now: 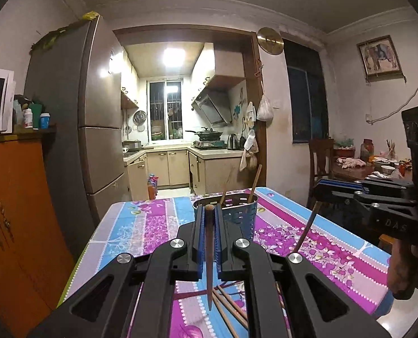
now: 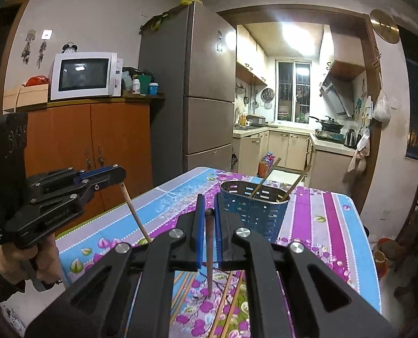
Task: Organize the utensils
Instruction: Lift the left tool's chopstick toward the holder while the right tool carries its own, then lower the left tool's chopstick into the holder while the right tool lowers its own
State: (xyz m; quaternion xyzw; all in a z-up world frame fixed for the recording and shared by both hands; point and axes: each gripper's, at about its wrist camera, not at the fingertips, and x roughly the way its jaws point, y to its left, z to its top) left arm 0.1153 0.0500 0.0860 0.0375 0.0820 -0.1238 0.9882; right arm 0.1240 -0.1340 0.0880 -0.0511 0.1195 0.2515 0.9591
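- Jaws of the left gripper [image 1: 209, 211] stand narrow, pinched on a brown chopstick [image 1: 209, 256]; its long axis runs steeply up and down, blunt end up by the fingertips, thin point down toward the table [image 1: 124, 233].
- Below those jaws, loose chopsticks [image 1: 231, 312] lie flat on the flowered cloth.
- Just past the fingertips, slightly right, stands the perforated metal holder [image 1: 245, 217] with two sticks leaning out of it toward the right.
- Right gripper [image 2: 207, 211]: jaws likewise narrow, clamped on a second chopstick [image 2: 209, 253], near upright, blunt end up, point touching or almost touching the cloth.
- More loose sticks [image 2: 225, 304] lie under and behind these jaws.
- Ahead and right of them the holder [image 2: 254, 208] stands close.
- Far left in the right wrist view, the other gripper's stick [image 2: 134, 214] slants down and rightward.
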